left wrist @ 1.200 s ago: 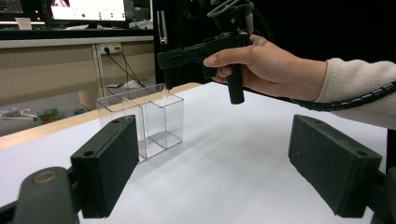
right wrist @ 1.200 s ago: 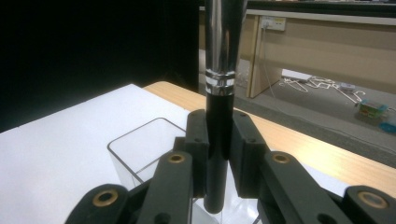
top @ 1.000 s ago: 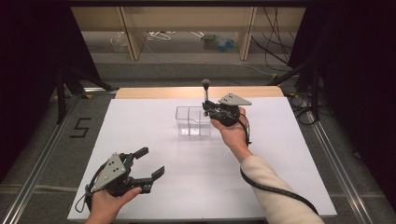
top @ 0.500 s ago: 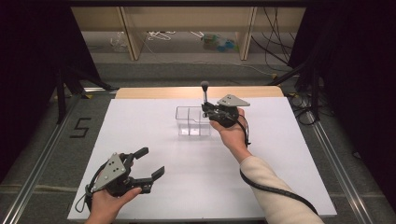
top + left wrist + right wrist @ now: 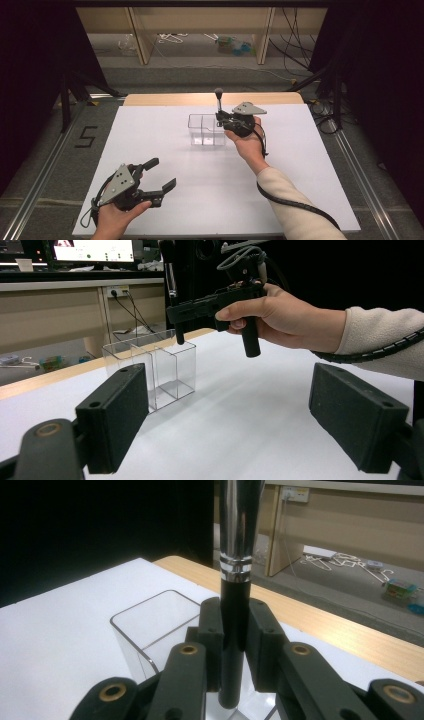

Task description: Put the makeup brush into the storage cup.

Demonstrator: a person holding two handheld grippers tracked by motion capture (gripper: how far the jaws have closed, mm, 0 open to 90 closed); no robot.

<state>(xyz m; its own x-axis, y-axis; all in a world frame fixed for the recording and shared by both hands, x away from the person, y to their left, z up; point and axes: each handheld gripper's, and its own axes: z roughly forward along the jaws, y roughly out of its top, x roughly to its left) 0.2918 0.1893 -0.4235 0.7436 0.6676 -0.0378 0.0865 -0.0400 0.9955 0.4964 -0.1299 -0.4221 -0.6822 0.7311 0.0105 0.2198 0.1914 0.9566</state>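
Right gripper (image 5: pixel 220 119) is pinching a makeup brush (image 5: pixel 235 600) upright, just above the clear divided box (image 5: pixel 206 129). Keep it vertical and lower slowly into the right compartment. Left gripper (image 5: pixel 159 175) sits spread, well clear.

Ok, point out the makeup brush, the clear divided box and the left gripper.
makeup brush (image 5: pixel 235 605), right gripper view, black handle between the pads.
clear divided box (image 5: pixel 200 134), high view, front wall.
left gripper (image 5: pixel 160 172), high view, gap between its open jaws.
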